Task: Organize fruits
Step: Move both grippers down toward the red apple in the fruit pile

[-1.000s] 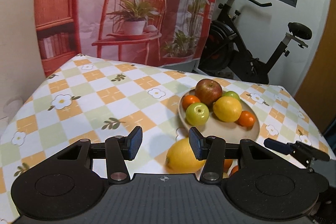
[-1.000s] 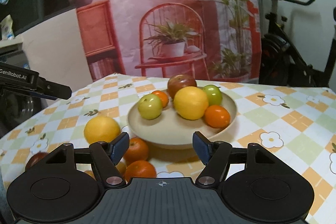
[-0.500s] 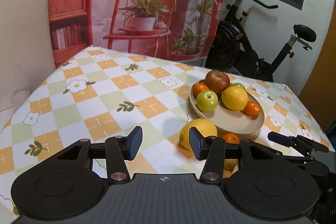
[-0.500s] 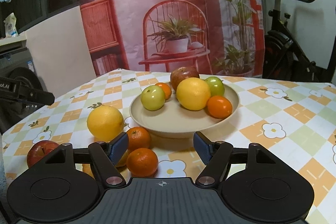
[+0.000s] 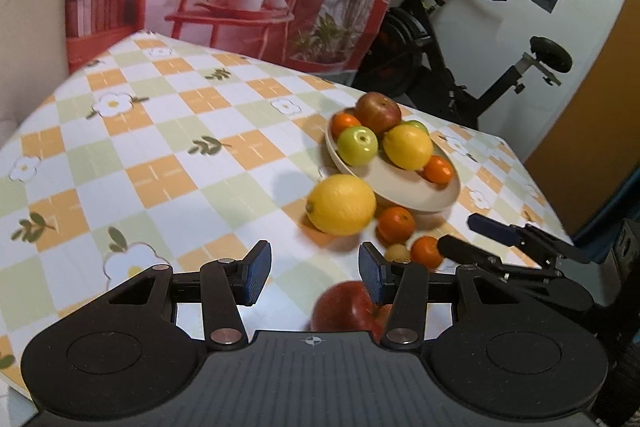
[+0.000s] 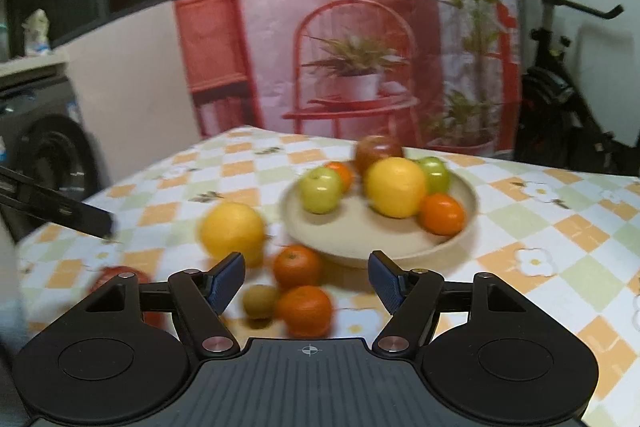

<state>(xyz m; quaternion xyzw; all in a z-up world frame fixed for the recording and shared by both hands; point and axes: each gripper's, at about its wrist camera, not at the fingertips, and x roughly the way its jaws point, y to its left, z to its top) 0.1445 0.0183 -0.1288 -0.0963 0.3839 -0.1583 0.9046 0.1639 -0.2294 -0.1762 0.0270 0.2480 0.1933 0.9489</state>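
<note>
L gripper: black two-finger left gripper w/ blue pads (image 5: pixel 313 269), jaws partly apart, nothing betw pads, grips nothing; points down at table.
R gripper: black two-finger right gripper w/ blue pads (image 6: pixel 306 281), jaws moderately apart, wider than L, nothing pinched; its fingers also visible from L wrist view at right edge (image 5: pixel 472 241).
Red apple: round red apple on cloth (image 5: pixel 346 309), just below/behind L jaws, partly hidden by L gripper's right finger + body; not touched as far as can tell. In R wrist view it sits far left behind R gripper's left finger (image 6: pixel 120 277), blurred.
Big yellow fruit: large round yellow citrus (image 5: pixel 341 205), ahead of L jaws, slightly right of gap, on cloth just beside bowl; ahead-left of R gripper's left pad (image 6: pixel 233 233).
Mandarins: two small orange mandarins on cloth – nearer one (image 6: pixel 306 309) betw R jaws in view, lying on cloth below them; farther one (image 6: pixel 297 265) just ahead of it, next to bowl.
Small brownish fruit: small round green-brown fruit (image 6: pixel 260 301), beside nearer mandarin, inside R jaw gap toward left pad; type – cannot tell.
Bowl: shallow beige ceramic bowl (image 6: pixel 404 251), ahead of R jaws, ahead-right of L jaws; holds red apple, two green apples, yellow citrus, two mandarins.
Surface: checked orange/green/white flower-print tablecloth (image 5: pixel 160 155).
Bkgd: red chair-and-plant printed backdrop (image 6: pixel 340 27), black exercise bike (image 5: pixel 460 67) beyond table.
</note>
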